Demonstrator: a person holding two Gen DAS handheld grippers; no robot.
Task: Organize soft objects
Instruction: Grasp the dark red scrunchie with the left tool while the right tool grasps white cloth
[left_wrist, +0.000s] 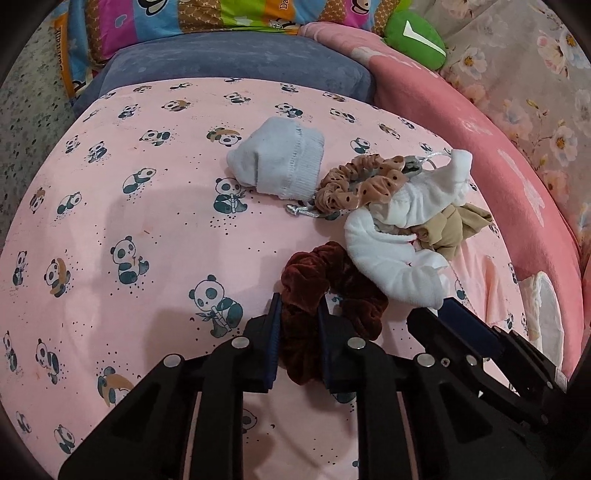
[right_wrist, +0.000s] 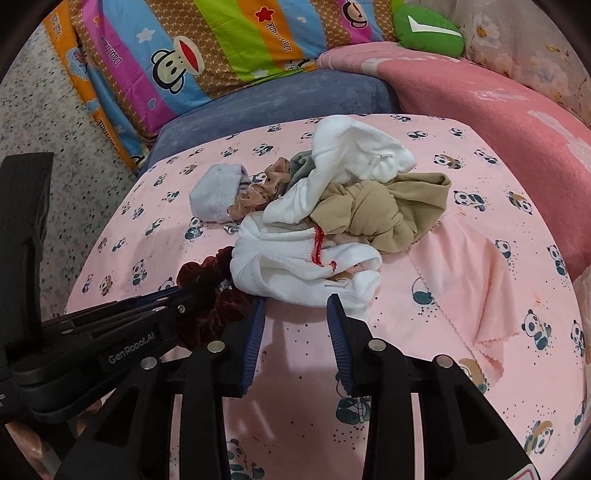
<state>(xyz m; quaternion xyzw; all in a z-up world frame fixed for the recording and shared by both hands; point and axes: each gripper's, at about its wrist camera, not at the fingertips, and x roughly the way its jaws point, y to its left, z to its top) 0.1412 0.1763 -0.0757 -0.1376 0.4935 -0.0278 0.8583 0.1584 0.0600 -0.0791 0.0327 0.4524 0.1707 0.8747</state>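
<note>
Pink sheet (left_wrist: 147, 229), teal panda print. Maroon velvet scrunchie (left_wrist: 325, 291). Tan scrunchie (left_wrist: 354, 184), dark polka dots. Pale blue sock (left_wrist: 280, 158). White socks (right_wrist: 295, 258), red mark. Beige stocking (right_wrist: 376, 210). Striped cartoon-monkey pillow (right_wrist: 207, 55).

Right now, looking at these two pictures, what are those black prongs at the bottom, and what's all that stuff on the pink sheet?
No robot here: a person holds a two-finger gripper in each hand, each with a camera looking along its fingers. One picture comes from the left gripper, the other from the right gripper, so each also catches the other at its edge. On the panda sheet lies a pile of soft things: a dark red scrunchie, white socks, a tan cloth, a dotted scrunchie and a pale blue sock. The left gripper is clamped on the dark red scrunchie. The right gripper is open, just short of the white socks.
</note>
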